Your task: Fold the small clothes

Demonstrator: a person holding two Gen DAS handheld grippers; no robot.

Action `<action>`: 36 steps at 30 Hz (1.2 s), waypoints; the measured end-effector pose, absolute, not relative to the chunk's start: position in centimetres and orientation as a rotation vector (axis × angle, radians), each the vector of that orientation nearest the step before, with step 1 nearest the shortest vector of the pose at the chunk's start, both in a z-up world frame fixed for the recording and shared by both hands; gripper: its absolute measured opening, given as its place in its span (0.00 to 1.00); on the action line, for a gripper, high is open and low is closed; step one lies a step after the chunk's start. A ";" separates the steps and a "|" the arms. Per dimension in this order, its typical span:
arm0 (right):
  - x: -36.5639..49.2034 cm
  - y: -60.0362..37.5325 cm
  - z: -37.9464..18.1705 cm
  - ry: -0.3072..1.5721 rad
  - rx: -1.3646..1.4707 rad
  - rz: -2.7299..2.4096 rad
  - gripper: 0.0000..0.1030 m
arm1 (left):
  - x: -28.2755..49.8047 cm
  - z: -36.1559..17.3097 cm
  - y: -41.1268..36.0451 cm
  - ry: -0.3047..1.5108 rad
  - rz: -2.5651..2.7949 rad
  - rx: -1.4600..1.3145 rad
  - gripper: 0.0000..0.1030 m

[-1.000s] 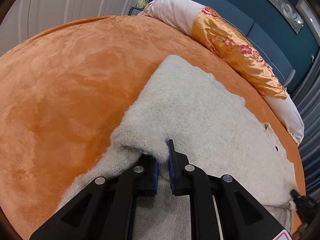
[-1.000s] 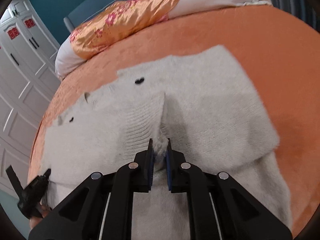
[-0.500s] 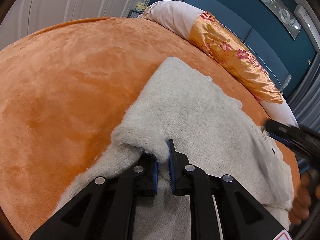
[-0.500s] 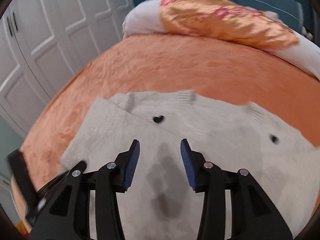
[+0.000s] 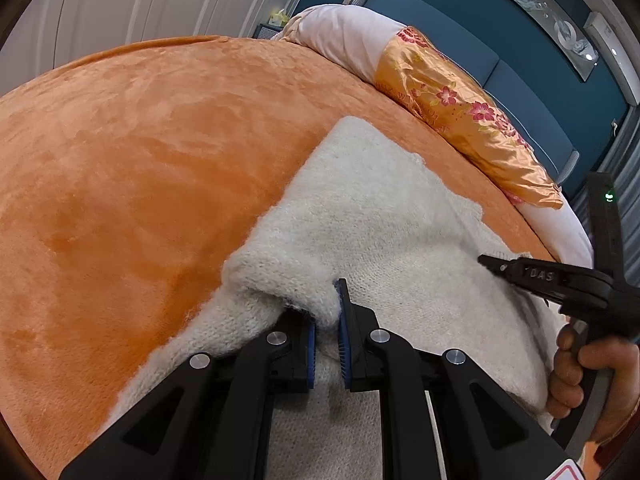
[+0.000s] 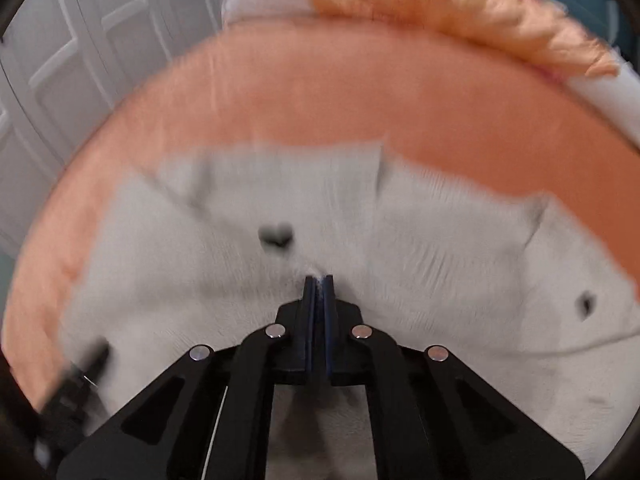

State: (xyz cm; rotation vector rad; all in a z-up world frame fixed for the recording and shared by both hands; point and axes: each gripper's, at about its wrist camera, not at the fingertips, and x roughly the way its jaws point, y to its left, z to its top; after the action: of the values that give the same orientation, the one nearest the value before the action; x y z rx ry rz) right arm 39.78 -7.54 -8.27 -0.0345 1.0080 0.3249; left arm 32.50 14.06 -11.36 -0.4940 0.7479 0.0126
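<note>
Your left tongs [image 5: 327, 320] pinch a raised fold at the near-left edge of the cream knitted sweater [image 5: 384, 216], which lies spread on the orange bed cover [image 5: 132, 152] ahead of both tools. Your right tongs [image 6: 318, 280] have just snapped together, their pads nearly touching with a tuft of the sweater's [image 6: 420, 248] knit caught at their tips, a dark button [image 6: 276, 236] just up and left of them. From the left camera, your right hand [image 5: 592, 384] grips its tool at the sweater's right side. Beyond the garment, a floral orange pillow [image 5: 460, 112] lines the bed's far edge.
</note>
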 end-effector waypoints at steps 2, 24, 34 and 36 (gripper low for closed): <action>39.1 -8.0 -6.8 0.985 0.027 0.330 0.10 | 32.5 -11.3 14.1 0.748 0.012 -0.494 0.12; 23.0 -28.8 -2.1 0.715 0.465 -0.032 0.05 | 32.9 -10.8 13.6 0.771 0.048 -0.434 0.13; 25.3 -29.6 -10.2 0.886 0.461 -0.132 0.08 | 33.0 -10.8 13.0 0.779 0.064 -0.404 0.13; 24.7 -29.6 -9.7 0.890 0.517 -0.124 0.19 | 33.1 -10.7 12.8 0.786 0.071 -0.395 0.13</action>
State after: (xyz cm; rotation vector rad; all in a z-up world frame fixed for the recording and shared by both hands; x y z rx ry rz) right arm 24.68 -29.60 -9.74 0.5171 0.8897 -0.1240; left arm 33.05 12.84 -10.69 -0.3950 0.7861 0.0705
